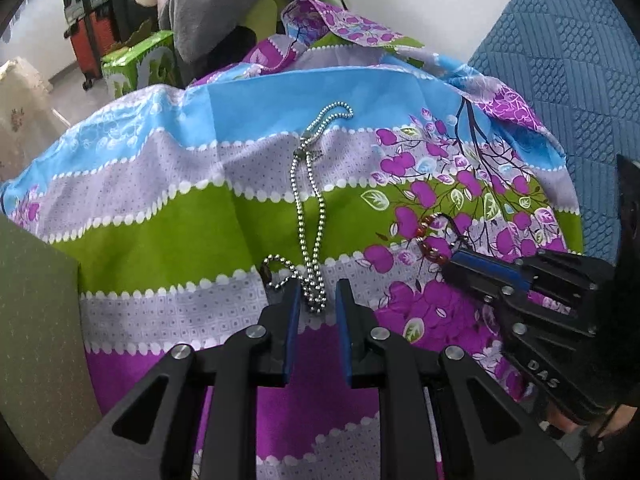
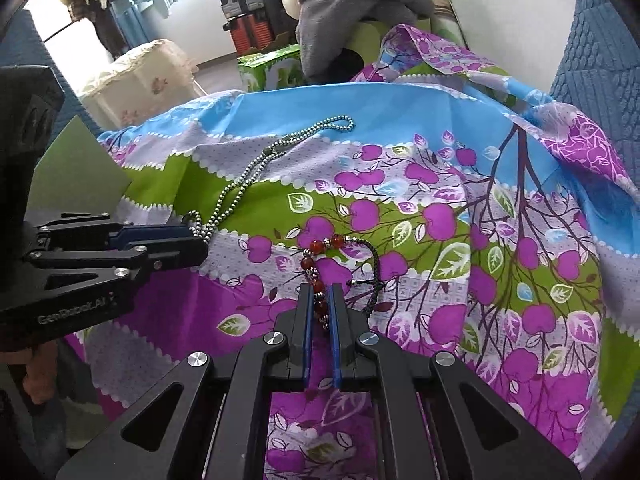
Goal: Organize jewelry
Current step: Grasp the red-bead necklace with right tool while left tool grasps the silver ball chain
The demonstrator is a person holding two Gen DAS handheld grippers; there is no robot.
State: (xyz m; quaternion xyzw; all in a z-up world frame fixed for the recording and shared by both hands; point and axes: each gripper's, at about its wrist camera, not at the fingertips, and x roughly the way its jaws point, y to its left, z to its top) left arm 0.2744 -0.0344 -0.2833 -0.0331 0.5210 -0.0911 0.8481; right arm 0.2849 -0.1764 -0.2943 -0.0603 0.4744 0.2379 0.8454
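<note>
status: early, nothing sorted yet as far as i can judge. both pieces lie loose on the floral cloth [image 1: 168, 240], no tray or box visible in either view to put them in.

left gripper [image 1: 317, 294]: jaws partly apart, straddling the near end of the ball chain necklace [image 1: 310, 200]. the chain's bottom loop sits between the blue pads but neither pad looks to be touching it, so not gripped yet. the rest of the chain runs away up the cloth to a small loop at the far end; one short loop curls off just beside the left finger.

right gripper [image 2: 320, 292]: jaws narrow, red bead bracelet [image 2: 320, 256] threaded down the gap between the pads. it looks pinched, but the beads hide the contact line, so i'd call it probably closed on the bracelet rather than certain. the dark cord part of the bracelet arcs off to the right, resting on the cloth.

the two grippers are near each other, side by side, each on its own piece.

left to do: close the left on the chain, lift both, lay them out or stow them. watch the chain: it is long and slack and will swing and bunch when lifted.
</note>
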